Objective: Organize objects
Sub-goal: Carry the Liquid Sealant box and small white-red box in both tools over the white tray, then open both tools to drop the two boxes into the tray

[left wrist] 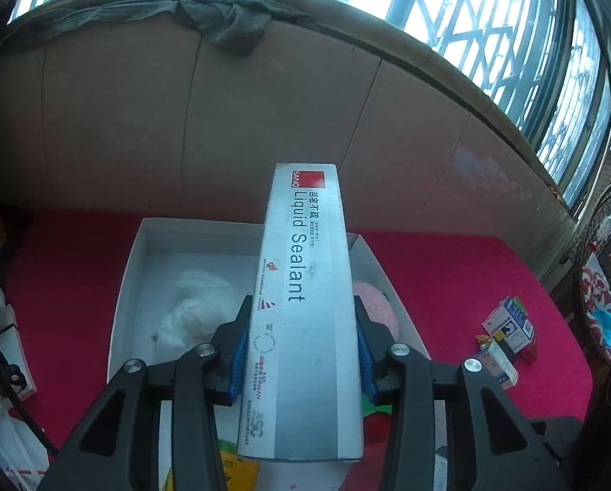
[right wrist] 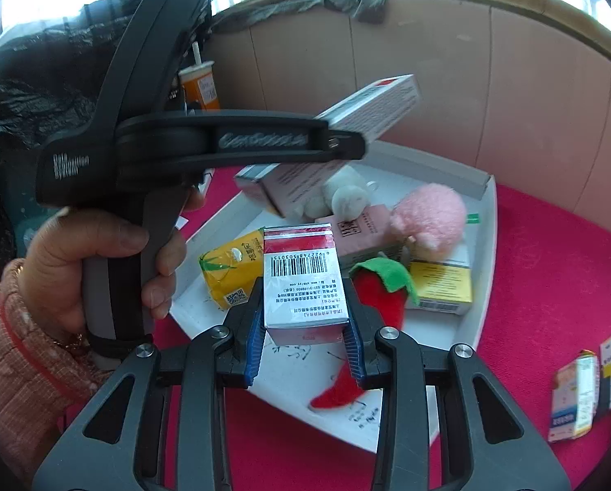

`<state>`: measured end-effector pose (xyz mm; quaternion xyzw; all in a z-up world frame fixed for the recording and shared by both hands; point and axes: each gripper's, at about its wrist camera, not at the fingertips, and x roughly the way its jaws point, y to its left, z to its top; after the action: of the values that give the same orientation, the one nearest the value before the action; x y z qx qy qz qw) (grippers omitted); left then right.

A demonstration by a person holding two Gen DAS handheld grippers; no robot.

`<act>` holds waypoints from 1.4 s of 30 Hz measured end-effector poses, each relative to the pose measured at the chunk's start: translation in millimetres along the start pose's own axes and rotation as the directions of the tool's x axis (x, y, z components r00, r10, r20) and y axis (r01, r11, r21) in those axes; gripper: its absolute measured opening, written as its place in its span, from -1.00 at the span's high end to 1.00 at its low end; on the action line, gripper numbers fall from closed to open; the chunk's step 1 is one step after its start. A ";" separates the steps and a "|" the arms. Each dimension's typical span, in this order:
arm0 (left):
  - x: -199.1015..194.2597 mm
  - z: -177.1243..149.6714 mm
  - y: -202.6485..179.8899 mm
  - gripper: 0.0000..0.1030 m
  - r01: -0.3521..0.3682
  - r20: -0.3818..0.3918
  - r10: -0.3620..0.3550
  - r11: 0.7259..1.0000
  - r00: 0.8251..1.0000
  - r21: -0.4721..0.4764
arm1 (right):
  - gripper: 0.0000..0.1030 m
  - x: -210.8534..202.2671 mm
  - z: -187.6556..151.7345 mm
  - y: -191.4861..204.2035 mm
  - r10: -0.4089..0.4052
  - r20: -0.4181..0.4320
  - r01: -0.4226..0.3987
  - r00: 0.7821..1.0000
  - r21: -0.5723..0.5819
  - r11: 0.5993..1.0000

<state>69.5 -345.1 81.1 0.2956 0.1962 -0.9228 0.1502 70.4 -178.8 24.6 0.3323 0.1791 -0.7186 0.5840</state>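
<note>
My left gripper is shut on a long silver Liquid Sealant box and holds it above the white box tray. The sealant box also shows in the right wrist view, raised over the tray. My right gripper is shut on a small red-and-white carton with a barcode, over the tray's near side. In the tray lie a yellow carton, a pink plush, a white plush, a red felt chili, a pink box and a yellow-labelled box.
The tray sits on a red cloth before a tan padded backrest. Small medicine boxes lie on the cloth to the right, also seen in the right wrist view. An orange drink cup stands at the back left.
</note>
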 end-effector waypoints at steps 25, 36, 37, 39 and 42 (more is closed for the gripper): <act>-80.1 -13.5 -43.4 -1.00 -0.087 0.286 0.118 0.989 0.951 -0.118 | -0.67 -62.9 -28.3 -27.7 -0.121 0.166 0.096 0.979 0.151 0.984; -94.8 -43.0 -98.0 -1.00 0.022 0.282 0.001 0.997 0.959 -0.078 | -0.67 -80.2 -65.3 -70.7 -0.176 0.140 0.130 0.974 0.288 0.949; -92.2 -44.9 -103.0 -1.00 0.022 0.275 -0.003 0.997 0.962 -0.068 | -0.67 -81.6 -68.2 -74.3 -0.180 0.138 0.133 0.974 0.299 0.945; -84.6 -48.1 -112.6 -1.00 0.032 0.248 -0.019 0.998 0.969 -0.047 | -0.67 -86.7 -74.0 -81.3 -0.192 0.140 0.139 0.971 0.318 0.938; -72.4 -54.2 -127.0 -1.00 0.046 0.202 -0.041 0.999 0.979 -0.021 | -0.67 -93.8 -80.8 -93.7 -0.222 0.150 0.157 0.964 0.352 0.923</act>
<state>102.4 -197.5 119.0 0.1944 0.1982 -0.9485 0.1526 11.4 -35.3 19.0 0.3392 0.0293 -0.8199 0.4603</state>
